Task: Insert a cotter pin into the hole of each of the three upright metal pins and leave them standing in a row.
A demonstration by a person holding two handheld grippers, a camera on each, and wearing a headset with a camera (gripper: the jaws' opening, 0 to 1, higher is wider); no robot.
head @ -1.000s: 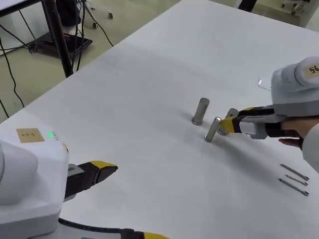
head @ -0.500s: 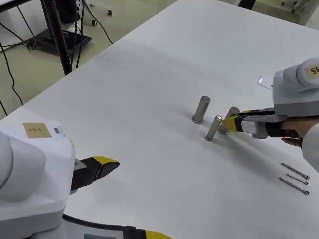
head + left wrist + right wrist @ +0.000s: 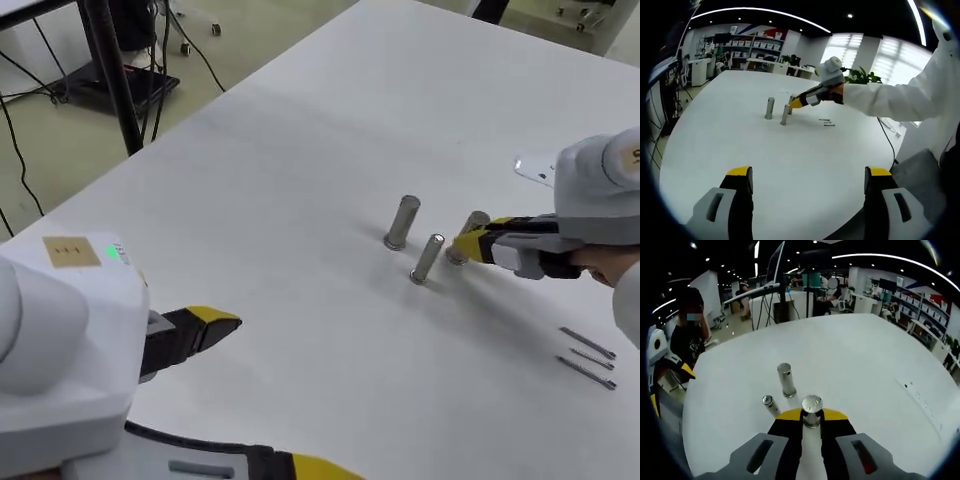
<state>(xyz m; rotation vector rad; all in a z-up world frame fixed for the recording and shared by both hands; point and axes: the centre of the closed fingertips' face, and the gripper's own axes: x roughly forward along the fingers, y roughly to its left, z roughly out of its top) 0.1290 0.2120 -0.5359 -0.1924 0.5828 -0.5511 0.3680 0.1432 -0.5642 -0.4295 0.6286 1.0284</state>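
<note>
Two short metal pins [image 3: 402, 222] [image 3: 427, 258] stand free on the white table [image 3: 300, 200]. My right gripper [image 3: 468, 245] is shut on the third metal pin [image 3: 474, 226] just to their right, gripping it low on the shaft. In the right gripper view that held pin [image 3: 811, 410] rises between the yellow-tipped jaws, with the other pins [image 3: 786, 380] [image 3: 771, 405] beyond. Three cotter pins [image 3: 588, 357] lie flat on the table at the right. My left gripper [image 3: 205, 325] hovers open near the front left, far from the pins [image 3: 769, 108].
A small flat label [image 3: 535, 168] lies on the table behind the right gripper. The table's left edge drops to a floor with black stand legs and cables [image 3: 110, 70]. Wide bare tabletop [image 3: 790, 160] lies between the left gripper and the pins.
The right gripper has shifted the held pin slightly right, away from the middle pin. The left gripper has stayed about where it was.
</note>
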